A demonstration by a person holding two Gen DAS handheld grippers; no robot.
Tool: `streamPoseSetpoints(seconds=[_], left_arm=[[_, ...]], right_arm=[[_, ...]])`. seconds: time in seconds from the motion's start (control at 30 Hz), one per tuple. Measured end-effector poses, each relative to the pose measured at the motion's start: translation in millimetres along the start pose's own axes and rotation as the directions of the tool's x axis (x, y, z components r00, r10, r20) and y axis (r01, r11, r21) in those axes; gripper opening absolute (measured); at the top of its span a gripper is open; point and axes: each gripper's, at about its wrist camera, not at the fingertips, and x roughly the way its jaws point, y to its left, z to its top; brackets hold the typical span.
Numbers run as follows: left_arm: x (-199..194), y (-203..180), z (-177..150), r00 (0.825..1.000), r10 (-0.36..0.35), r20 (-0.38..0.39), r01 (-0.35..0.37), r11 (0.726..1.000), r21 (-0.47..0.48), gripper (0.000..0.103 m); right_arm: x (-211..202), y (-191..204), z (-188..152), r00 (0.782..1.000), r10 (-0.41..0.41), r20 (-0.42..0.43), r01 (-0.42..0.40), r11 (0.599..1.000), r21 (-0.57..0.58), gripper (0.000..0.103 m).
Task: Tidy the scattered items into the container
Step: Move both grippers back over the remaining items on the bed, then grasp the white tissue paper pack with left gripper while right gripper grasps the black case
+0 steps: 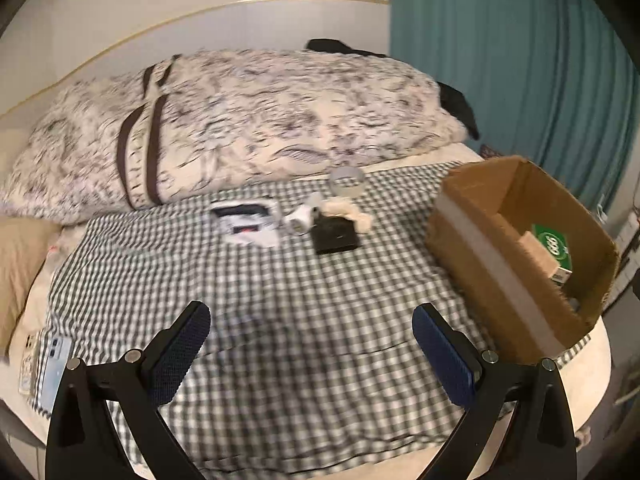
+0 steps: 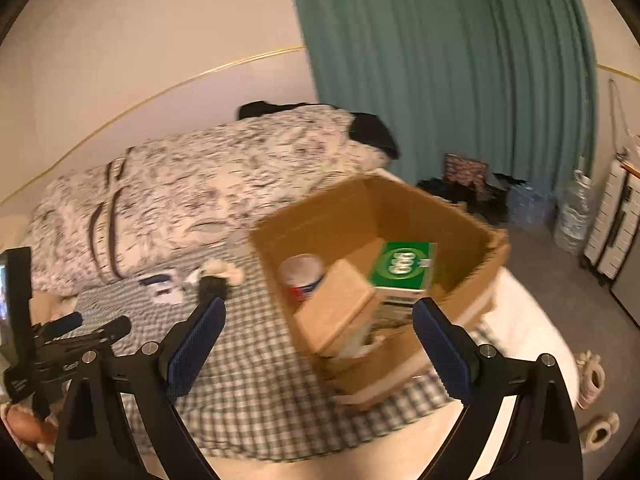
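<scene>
A brown cardboard box (image 1: 472,240) stands on the checked bedspread at the right; it also shows in the right wrist view (image 2: 332,212). Inside lie a green carton (image 2: 404,266), a round tin (image 2: 302,276) and a tan box (image 2: 336,308). Scattered on the spread are a white-and-navy folded item (image 1: 246,224), a white plug (image 1: 300,220), a black square item (image 1: 334,234), a cream bundle (image 1: 348,212) and a clear tape roll (image 1: 347,180). My left gripper (image 1: 312,356) is open and empty, well short of them. My right gripper (image 2: 320,352) is open and empty in front of the box.
A patterned duvet (image 1: 240,120) is piled behind the items. A teal curtain (image 1: 520,72) hangs at the right. Two phones (image 1: 44,364) lie at the bed's left edge. Water bottles (image 2: 572,216) and shoes (image 2: 592,380) are on the floor at the right.
</scene>
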Motion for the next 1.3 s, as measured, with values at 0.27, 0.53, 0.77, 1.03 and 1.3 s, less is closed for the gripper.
streamPoseSetpoints(seconds=[0.27, 0.53, 0.77, 1.03, 1.3], left_arm=[[8.3, 59.8, -17.6, 0.999, 0.045, -0.023, -0.047, 0.995, -0.087, 0.103], [49.6, 110.1, -26.0, 0.995, 0.071, -0.068, -0.082, 0.982, -0.172, 0.103], [105.9, 130.7, -17.6, 0.991, 0.080, -0.104, -0.098, 0.977, -0.188, 0.103], [165.3, 138.1, 1.9, 0.993, 0.066, -0.093, -0.080, 0.986, -0.146, 0.103], [198.0, 149.8, 14.0, 0.993, 0.072, -0.098, -0.085, 0.987, -0.138, 0.103]], right_arm=[[22.2, 72.0, -15.2, 0.993, 0.114, -0.034, -0.117, 0.988, -0.100, 0.095], [75.4, 121.9, -26.6, 0.979, 0.175, -0.104, -0.189, 0.971, -0.144, 0.095], [155.6, 158.8, -30.3, 0.968, 0.182, -0.174, -0.210, 0.965, -0.160, 0.095], [266.6, 182.7, -32.0, 0.971, 0.128, -0.204, -0.164, 0.972, -0.170, 0.095], [374.5, 192.2, -53.8, 0.953, 0.000, -0.304, -0.040, 0.992, -0.123, 0.095]])
